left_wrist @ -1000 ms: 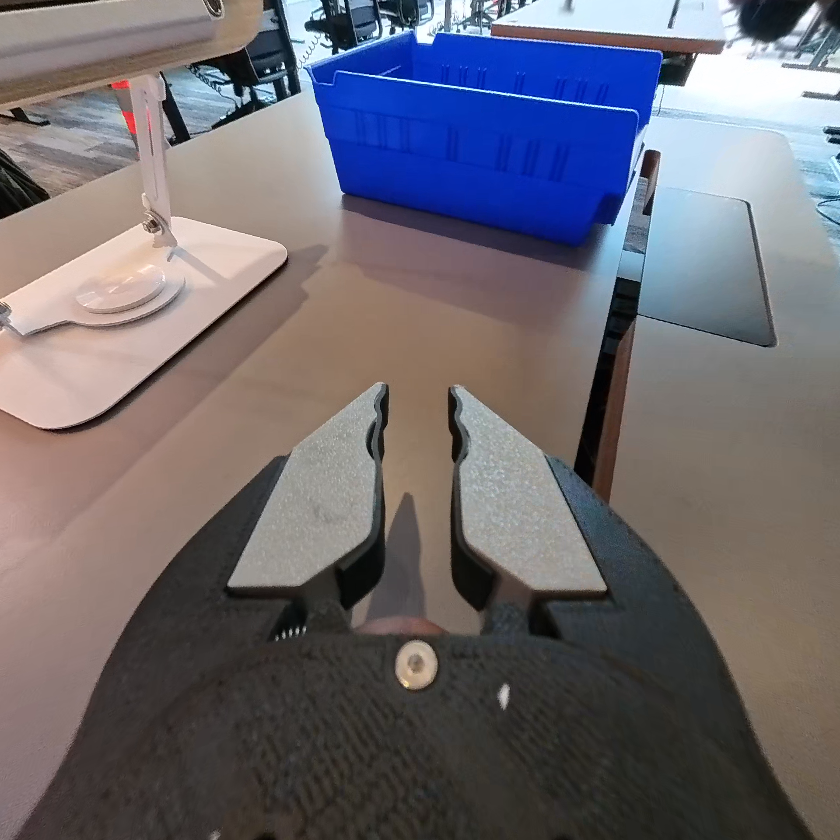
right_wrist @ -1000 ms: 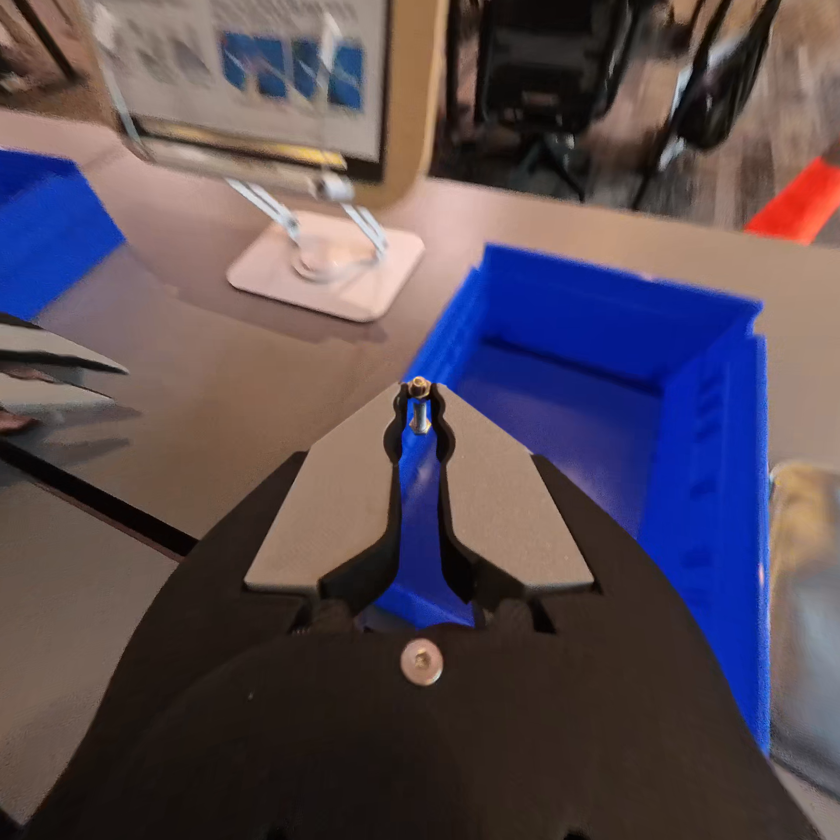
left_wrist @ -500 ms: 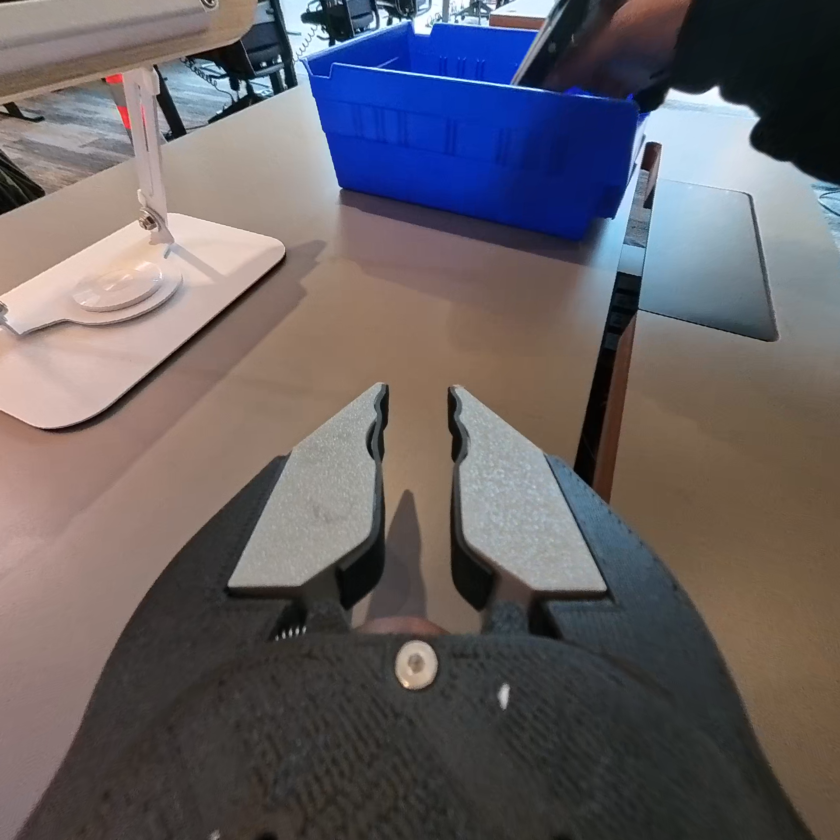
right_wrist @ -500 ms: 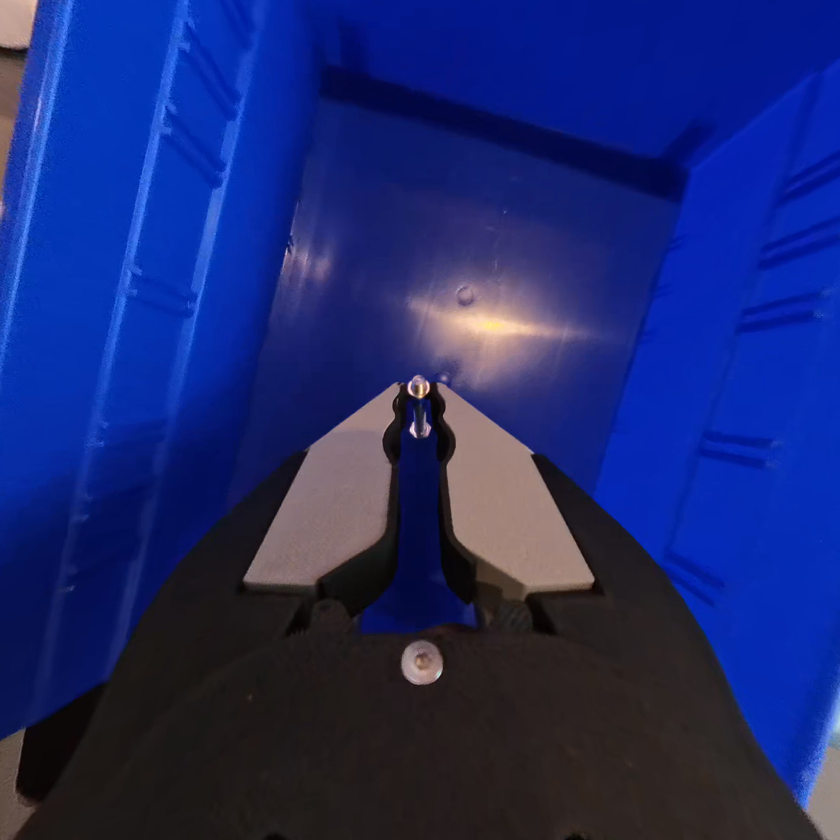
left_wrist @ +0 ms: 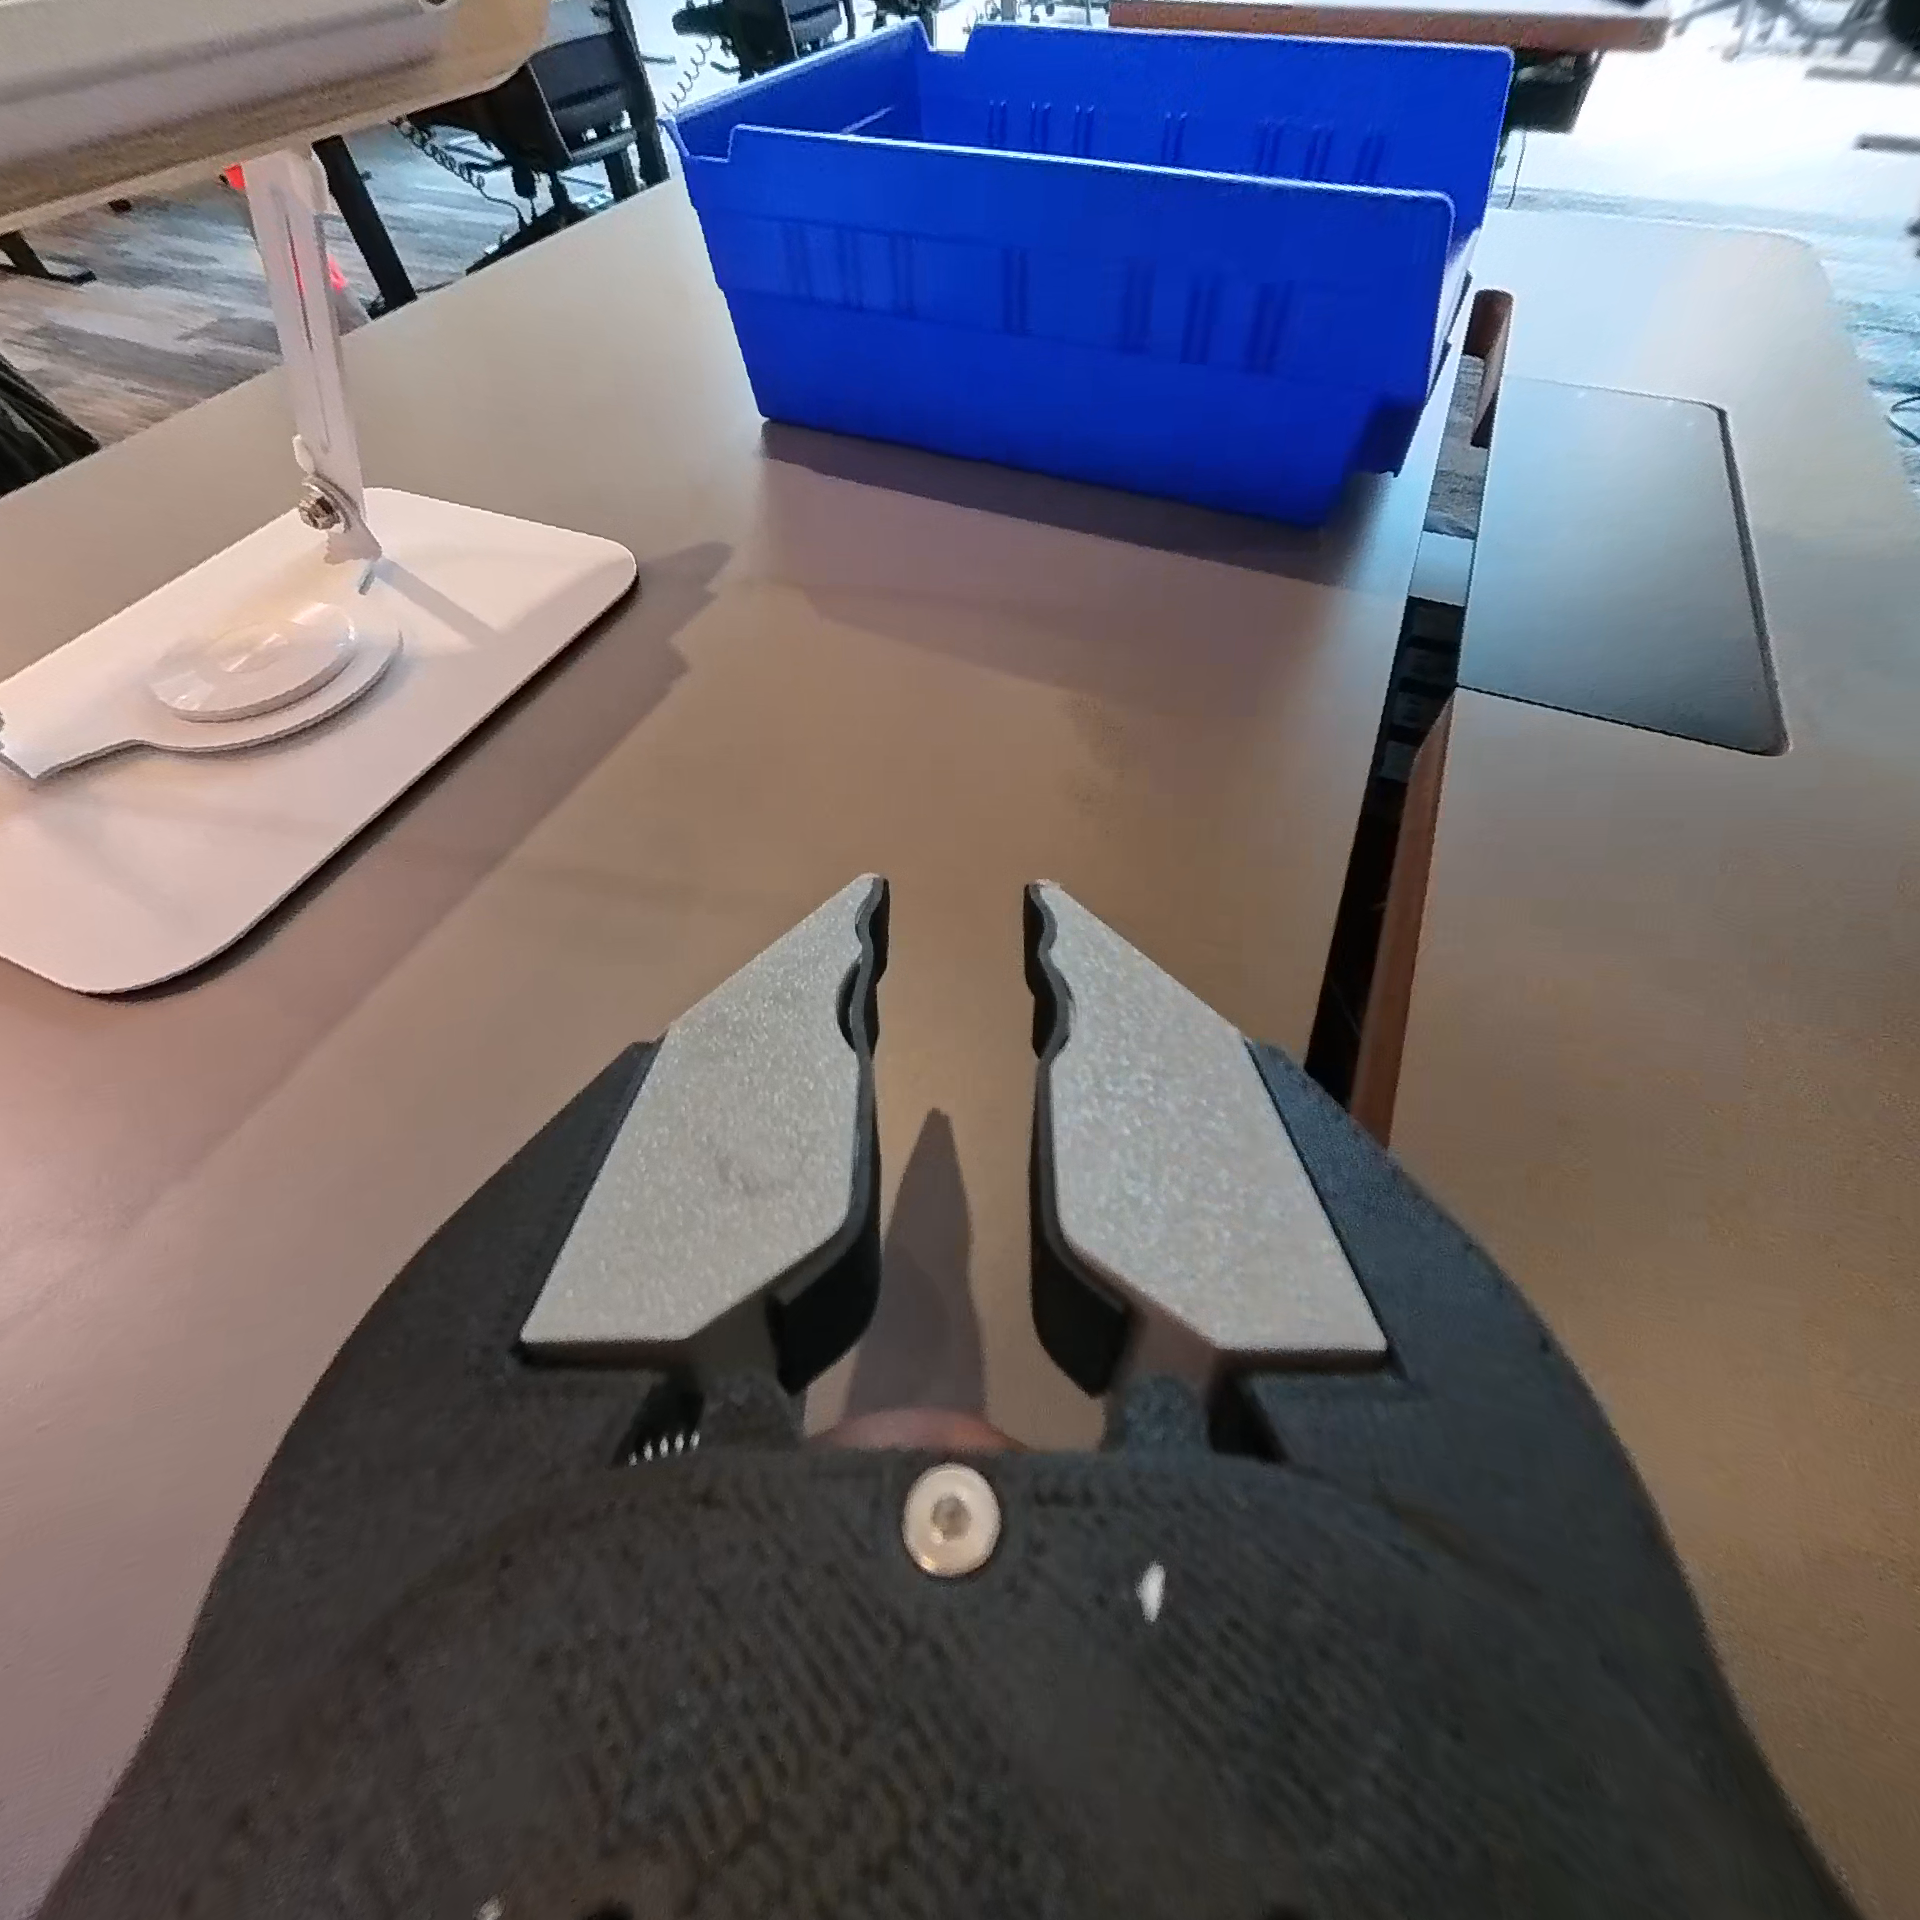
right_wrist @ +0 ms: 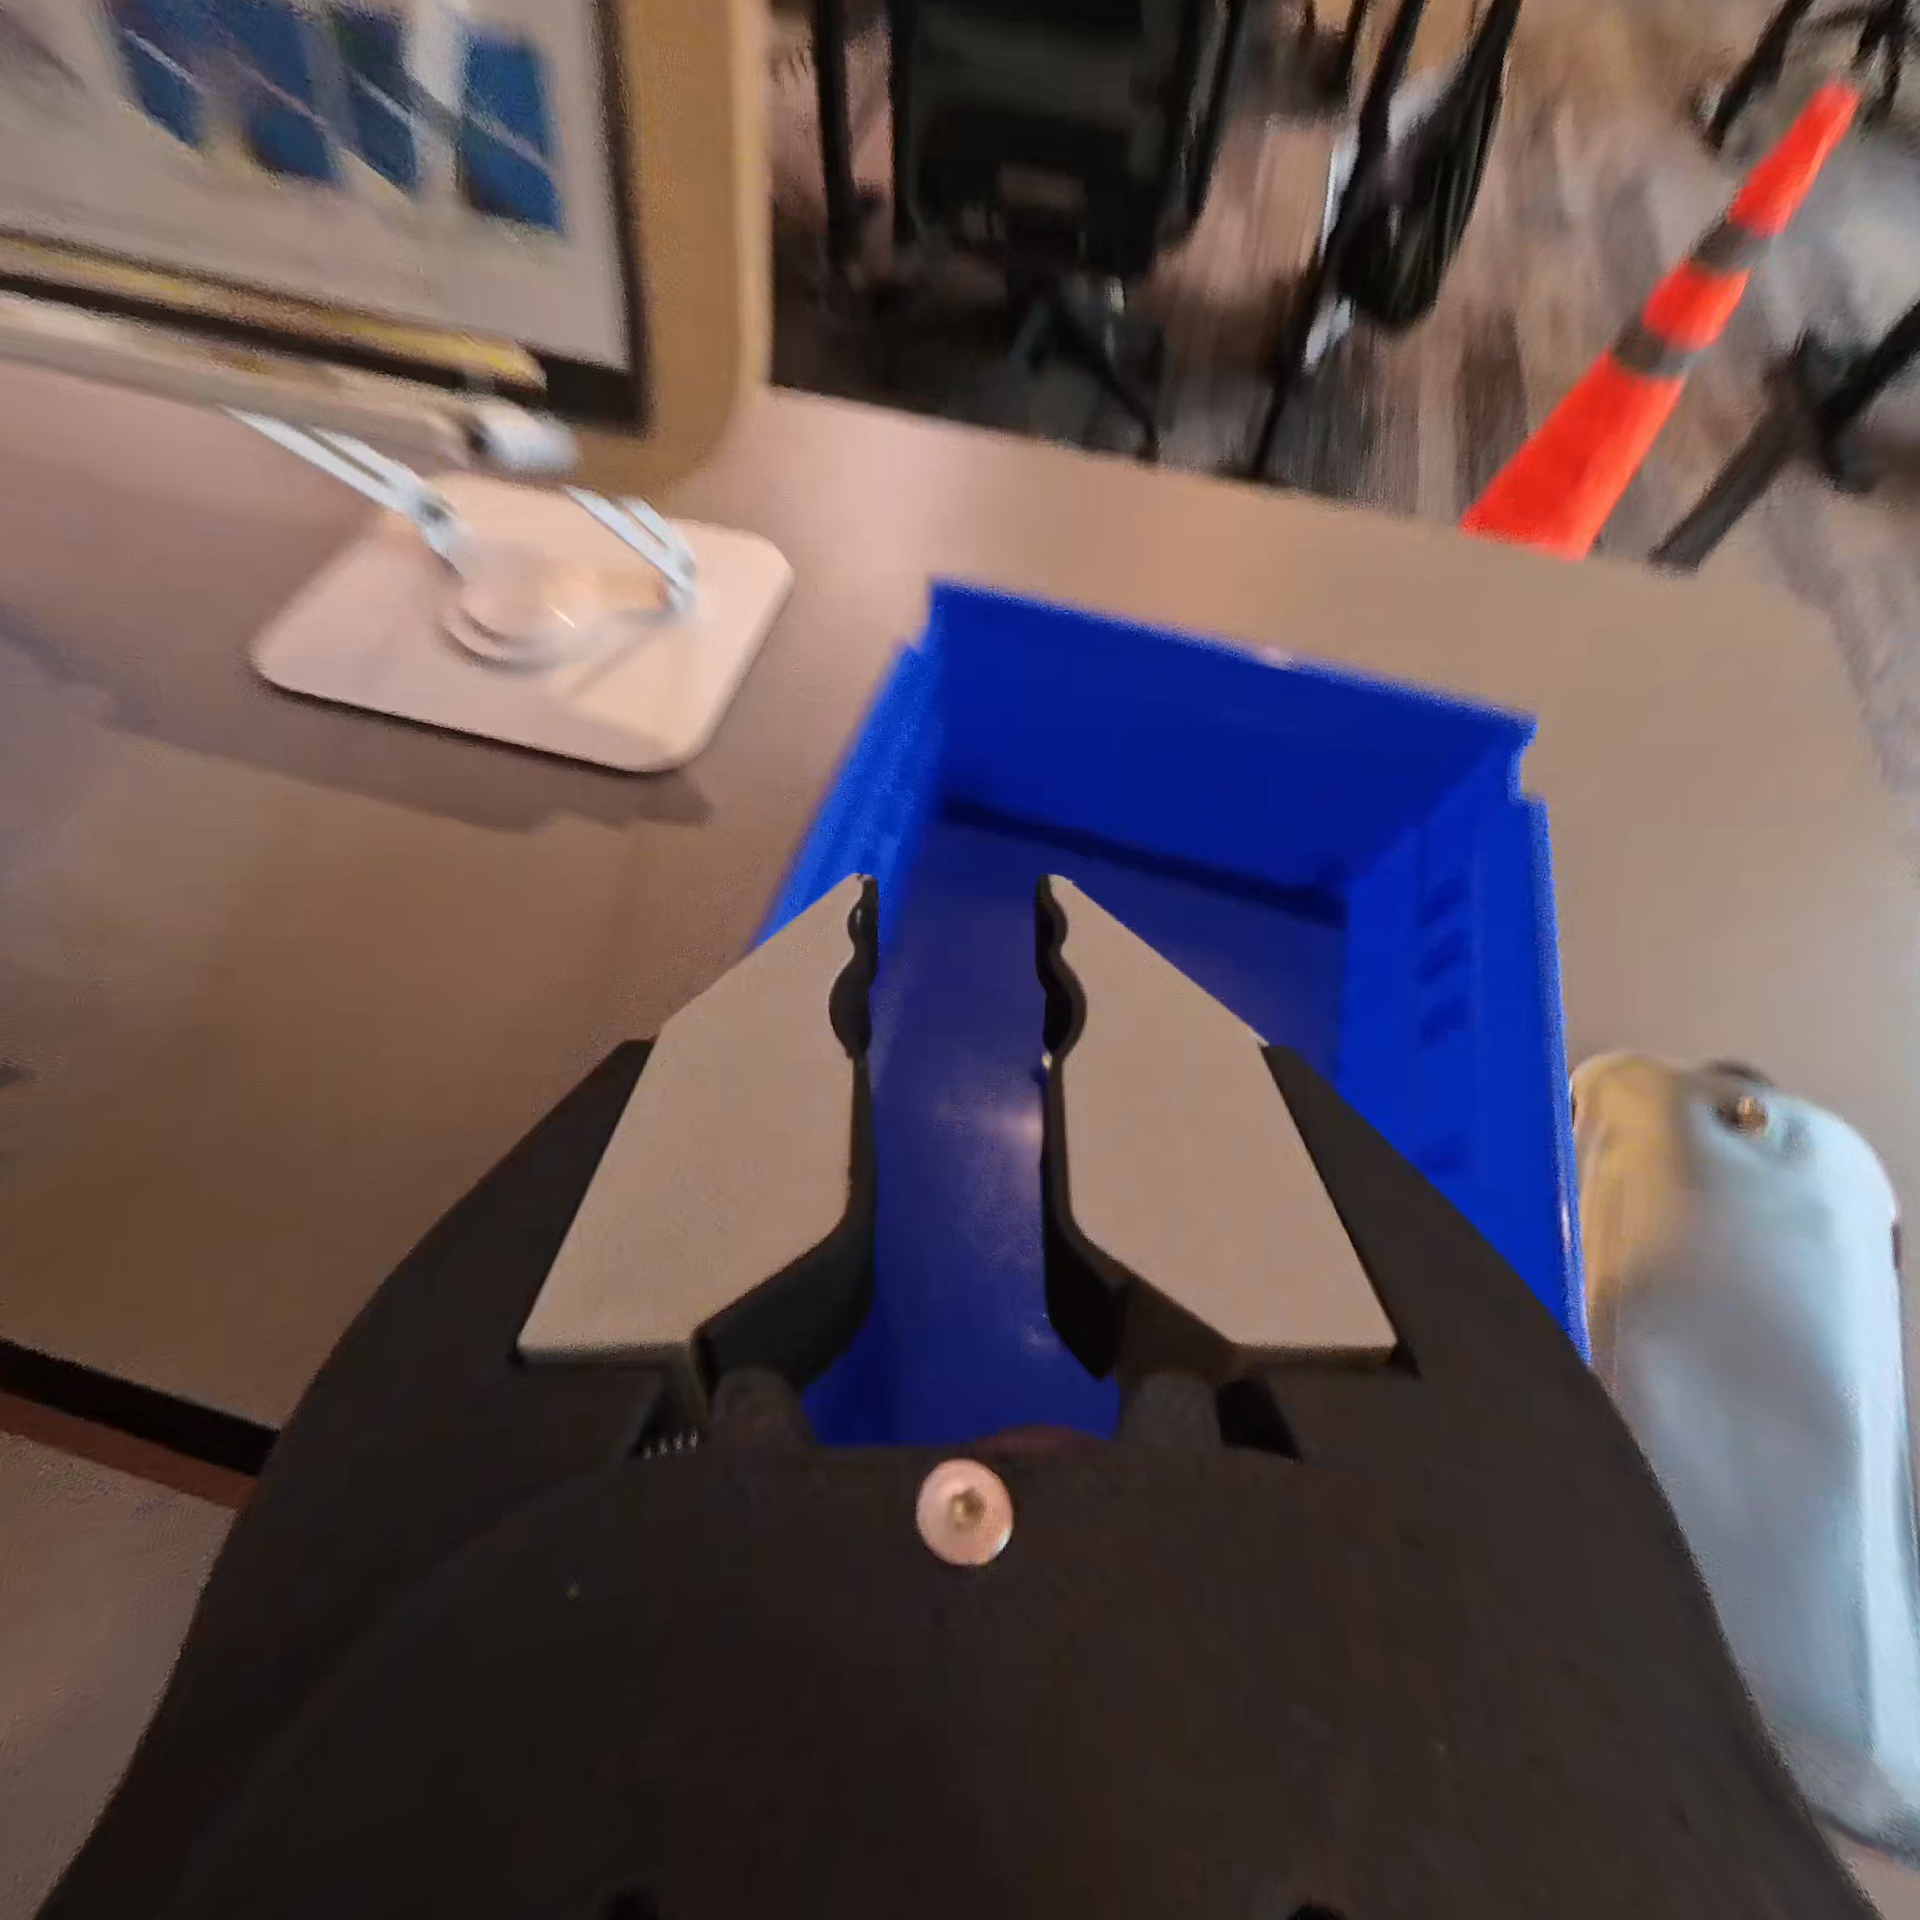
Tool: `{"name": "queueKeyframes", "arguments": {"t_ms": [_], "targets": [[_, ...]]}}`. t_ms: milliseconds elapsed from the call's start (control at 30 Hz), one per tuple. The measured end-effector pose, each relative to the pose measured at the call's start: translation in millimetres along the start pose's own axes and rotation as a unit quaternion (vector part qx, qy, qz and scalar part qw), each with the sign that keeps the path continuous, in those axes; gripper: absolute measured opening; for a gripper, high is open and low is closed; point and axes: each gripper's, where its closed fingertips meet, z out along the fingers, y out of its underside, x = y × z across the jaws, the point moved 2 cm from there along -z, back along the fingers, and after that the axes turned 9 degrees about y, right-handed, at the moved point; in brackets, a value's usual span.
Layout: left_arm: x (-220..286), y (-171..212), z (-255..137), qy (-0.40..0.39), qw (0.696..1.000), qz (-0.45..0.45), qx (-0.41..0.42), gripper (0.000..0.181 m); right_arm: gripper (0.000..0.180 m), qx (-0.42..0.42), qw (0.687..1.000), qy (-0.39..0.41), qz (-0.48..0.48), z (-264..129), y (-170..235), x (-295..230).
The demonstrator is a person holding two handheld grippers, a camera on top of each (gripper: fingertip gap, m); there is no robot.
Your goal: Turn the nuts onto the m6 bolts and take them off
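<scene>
My right gripper (right_wrist: pixel 956 883) is open and empty, raised above the near end of a blue bin (right_wrist: pixel 1455 935). No bolt or nut shows in the bin's visible floor; my fingers hide part of it. My left gripper (left_wrist: pixel 956 894) is open and empty, low over the brown table (left_wrist: pixel 831 727), well short of the blue bin (left_wrist: pixel 1091 343) standing farther ahead. A clear plastic bag (right_wrist: pixel 1745 1403) with a small bolt-like piece (right_wrist: pixel 1745 1114) lies right of the bin in the right wrist view.
A white monitor stand base (left_wrist: pixel 260 707) sits at the left, also in the right wrist view (right_wrist: pixel 520 634) under a monitor (right_wrist: pixel 364 187). A gap (left_wrist: pixel 1382 831) splits two tabletops on the right. An orange cone (right_wrist: pixel 1662 332) and chairs stand beyond the table. Tip to tip, the grippers are about 35 cm apart. The white monitor stand base (left_wrist: pixel 260 707) lies around 25 cm away from my left fingertips. The right camera catches it too, in the right wrist view (right_wrist: pixel 476 618).
My right gripper dipped into the blue bin with the bolt, opened and let it go, then pulled back up and out. My left gripper stayed almost still and open.
</scene>
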Motion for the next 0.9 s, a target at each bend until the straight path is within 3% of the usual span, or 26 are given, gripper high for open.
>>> {"name": "queueKeyframes", "arguments": {"t_ms": [167,300,400,567,700,900], "targets": [[0.0,0.1,0.0,0.001,1.000,0.001,-0.001,0.023,0.032,0.096,0.993,-0.052,-0.052,-50.9,-46.4,-77.7],[2.3,-1.1,0.1,0.002,1.000,0.006,-0.001,0.023,0.035,0.127,0.979,-0.140,-0.072,-59.0,-55.9,-158.2],[2.4,-2.2,-1.0,-0.001,1.000,0.009,0.000,0.023,0.039,0.121,0.970,-0.198,-0.073,-37.8,-42.2,-212.0],[-0.4,-1.1,-3.0,-0.007,1.000,0.003,-0.004,0.023,0.042,0.097,0.967,-0.229,-0.064,24.7,-0.9,-267.9],[-1.6,-1.3,-3.7,-0.009,1.000,0.003,-0.003,0.023,0.045,0.099,0.966,-0.232,-0.064,56.1,23.2,-284.7],[1.7,0.5,-1.0,-0.007,1.000,0.011,-0.017,0.023,0.047,0.123,0.968,-0.193,-0.105,65.3,30.5,-274.8]]}}
